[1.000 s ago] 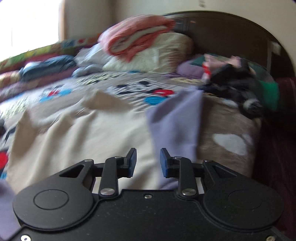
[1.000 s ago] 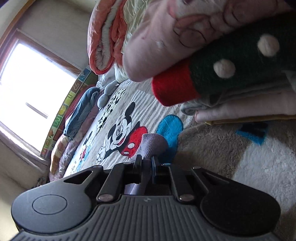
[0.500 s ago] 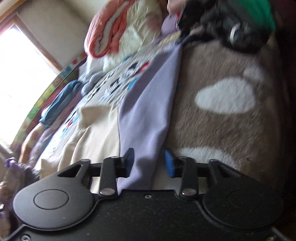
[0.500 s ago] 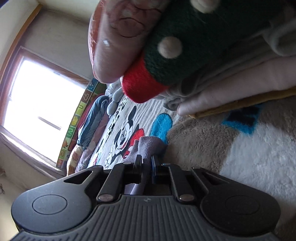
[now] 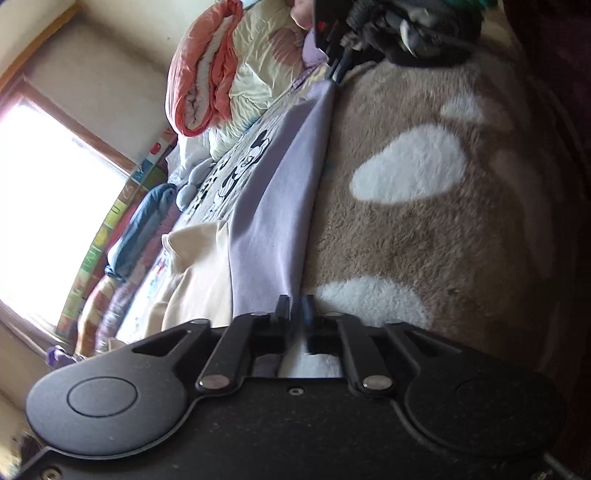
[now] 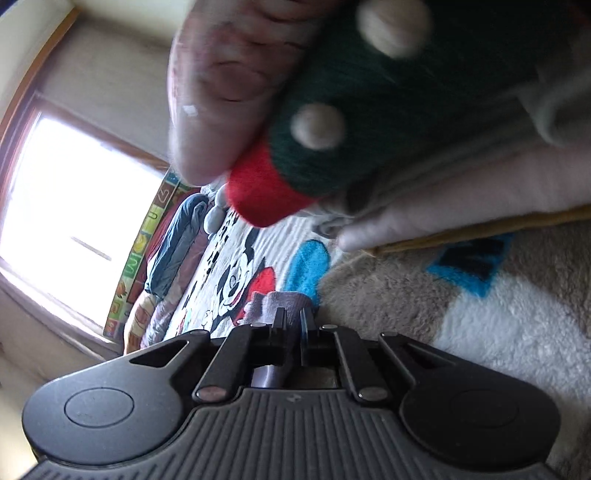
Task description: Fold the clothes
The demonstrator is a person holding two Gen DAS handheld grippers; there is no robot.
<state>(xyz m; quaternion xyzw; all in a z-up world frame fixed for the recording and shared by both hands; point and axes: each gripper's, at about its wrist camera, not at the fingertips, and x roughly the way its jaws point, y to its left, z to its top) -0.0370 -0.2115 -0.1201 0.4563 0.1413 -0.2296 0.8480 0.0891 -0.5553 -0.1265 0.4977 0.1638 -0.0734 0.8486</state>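
On the bed (image 5: pixel 461 240), a fuzzy tan blanket with white blotches is covering the near side, and a smooth lilac garment (image 5: pixel 280 192) is stretching in a long taut strip across it toward the far pile of dark clothes (image 5: pixel 417 33). The left tool (image 5: pixel 294 308) is pinching the near end of that strip, its blue-padded fingers (image 5: pixel 306 306) pressed nearly together on the cloth; half a second ago they were standing wide apart on either side of it. A cream garment (image 5: pixel 199 273) is lying flat and rumpled just beside the lilac one, toward the window side of the bed. Behind it, a puffy orange and cream quilt (image 5: pixel 207 74) is sitting rolled up at the head of the bed.

From the right wrist view, the right tool (image 6: pixel 293 321) is clamping a bunched, soft lilac corner (image 6: pixel 277 302), as it was a second ago. It is sitting over the cartoon-mouse print of the bedspread (image 6: pixel 236 280). A stack of folded clothes is looming closer above than before: a woolly green piece with cream dots and a red cuff (image 6: pixel 369 122), a pink piece (image 6: pixel 229 74) and pale grey layers (image 6: pixel 461 177).
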